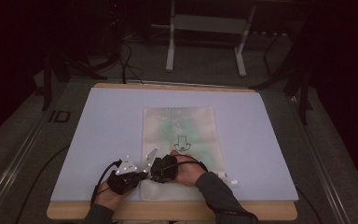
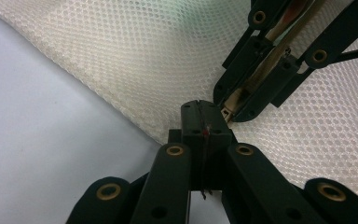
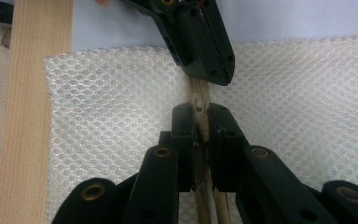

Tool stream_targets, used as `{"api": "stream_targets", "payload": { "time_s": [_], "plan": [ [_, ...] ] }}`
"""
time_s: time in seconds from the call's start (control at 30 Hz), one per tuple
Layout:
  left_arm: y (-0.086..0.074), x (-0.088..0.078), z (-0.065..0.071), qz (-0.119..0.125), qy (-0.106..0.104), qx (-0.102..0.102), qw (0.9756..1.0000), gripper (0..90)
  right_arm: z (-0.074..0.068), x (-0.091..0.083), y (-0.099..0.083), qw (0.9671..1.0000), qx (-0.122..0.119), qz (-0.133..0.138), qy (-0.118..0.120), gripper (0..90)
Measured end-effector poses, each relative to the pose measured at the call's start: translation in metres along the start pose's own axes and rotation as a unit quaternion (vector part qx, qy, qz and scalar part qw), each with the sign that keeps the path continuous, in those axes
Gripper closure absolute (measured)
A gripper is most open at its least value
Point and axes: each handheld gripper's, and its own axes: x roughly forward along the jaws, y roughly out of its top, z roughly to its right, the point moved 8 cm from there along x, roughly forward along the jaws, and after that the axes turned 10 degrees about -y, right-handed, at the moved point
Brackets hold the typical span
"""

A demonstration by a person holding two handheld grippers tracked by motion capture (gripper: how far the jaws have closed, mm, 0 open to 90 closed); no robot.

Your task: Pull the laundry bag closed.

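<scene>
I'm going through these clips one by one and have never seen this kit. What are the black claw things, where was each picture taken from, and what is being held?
There is no robot here. A person holds a hand-held two-jaw gripper in each hand: the left gripper and the right gripper meet near the table's front edge.

The high view looks down from above the person. The other two pictures come from cameras riding on the grippers, looking along their black jaws.

On the table lies a pale mat, and on it a white mesh bag with a greenish print inside.

The right gripper is shut on a thin tan strip at the bag's near end. The left gripper is shut too, and seems to pinch something thin there; what exactly, I cannot tell.
</scene>
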Motion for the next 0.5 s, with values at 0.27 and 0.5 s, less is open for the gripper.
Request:
{"api": "stream_targets", "payload": {
  "time_s": [0.27,0.5],
  "plan": [
    [-0.0001,0.0002,0.0001,0.0,0.001,0.001,1.0,89.6,0.0005,-0.0001,-0.0009,1.0,0.005,0.006,0.003,82.2],
    [-0.0001,0.0003,-0.0001,0.0,0.001,0.0,1.0,89.6,0.002,-0.0028,-0.006,0.9999,0.009,0.005,0.006,82.2]
  ]
}}
